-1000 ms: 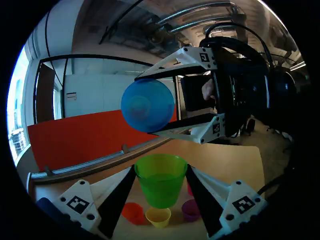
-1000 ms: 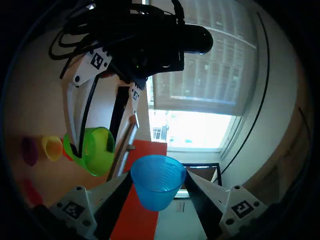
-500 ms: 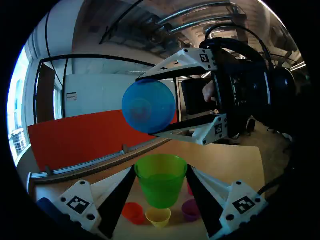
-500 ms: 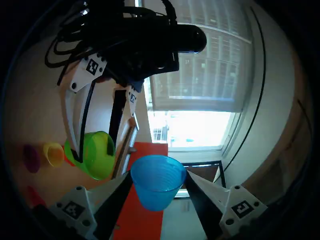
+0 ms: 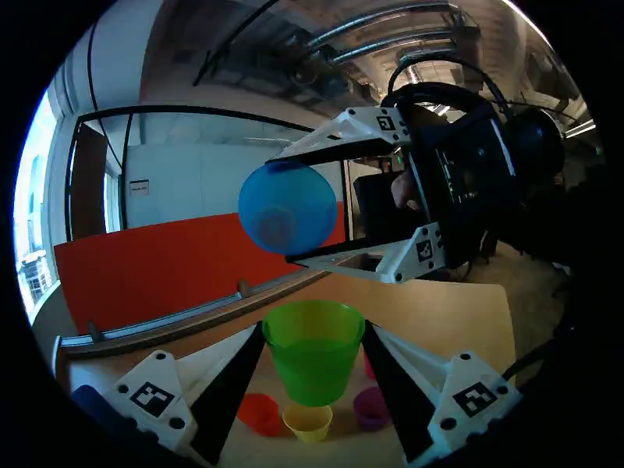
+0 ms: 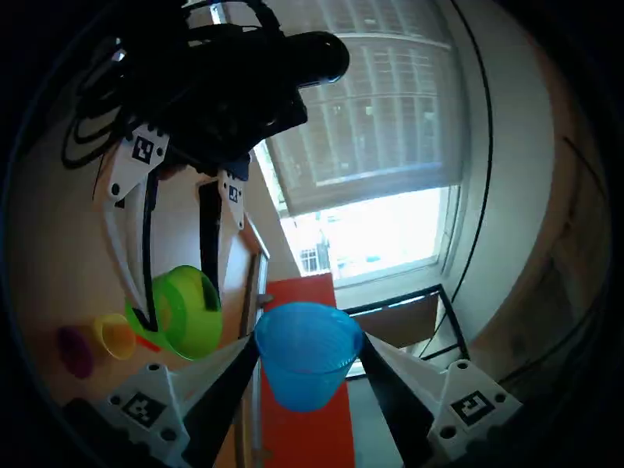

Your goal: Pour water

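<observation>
Left tongs (image 5: 313, 329) clamp the green cup (image 5: 314, 351) upright to catch the pour, right tongs (image 6: 308, 347) squeeze the blue cup (image 6: 306, 368), tipped sideways above it.

Your left gripper (image 5: 313, 331): level, both fingers clamp the green cup (image 5: 313, 363).
Your right gripper (image 6: 308, 343): rolled sideways, clamps the blue cup (image 6: 306, 370).

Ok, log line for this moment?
left gripper shut on green cup | right gripper shut on blue cup | blue cup tipped sideways
</observation>
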### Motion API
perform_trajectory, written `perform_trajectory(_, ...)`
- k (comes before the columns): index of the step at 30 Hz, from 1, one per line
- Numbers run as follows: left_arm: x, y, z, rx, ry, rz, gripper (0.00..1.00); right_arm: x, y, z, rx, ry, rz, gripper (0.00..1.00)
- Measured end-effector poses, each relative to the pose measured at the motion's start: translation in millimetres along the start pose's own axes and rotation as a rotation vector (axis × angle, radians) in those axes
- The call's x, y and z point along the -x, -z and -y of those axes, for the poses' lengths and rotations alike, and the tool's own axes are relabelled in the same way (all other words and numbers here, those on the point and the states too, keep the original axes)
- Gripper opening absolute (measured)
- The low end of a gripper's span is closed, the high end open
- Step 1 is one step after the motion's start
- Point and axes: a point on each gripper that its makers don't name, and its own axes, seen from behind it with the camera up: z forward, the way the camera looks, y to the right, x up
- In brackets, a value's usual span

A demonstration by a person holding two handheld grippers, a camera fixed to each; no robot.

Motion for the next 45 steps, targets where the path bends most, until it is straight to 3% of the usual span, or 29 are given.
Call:
perform_trajectory(12,0,0.3,-0.5,-0.005,0.000,0.001,0.89,9,7.1,5,-0.013,-0.324,0.025,0.92)
perform_trajectory(35,-7,4.8,2.9,-0.016,0.008,-0.004,0.89,21,17.5,25,-0.059,-0.723,0.075,0.92)
perform_trajectory(45,-5,5.4,1.0,-0.012,0.006,0.005,0.88,27,21.7,37,-0.071,-0.954,0.097,0.92)
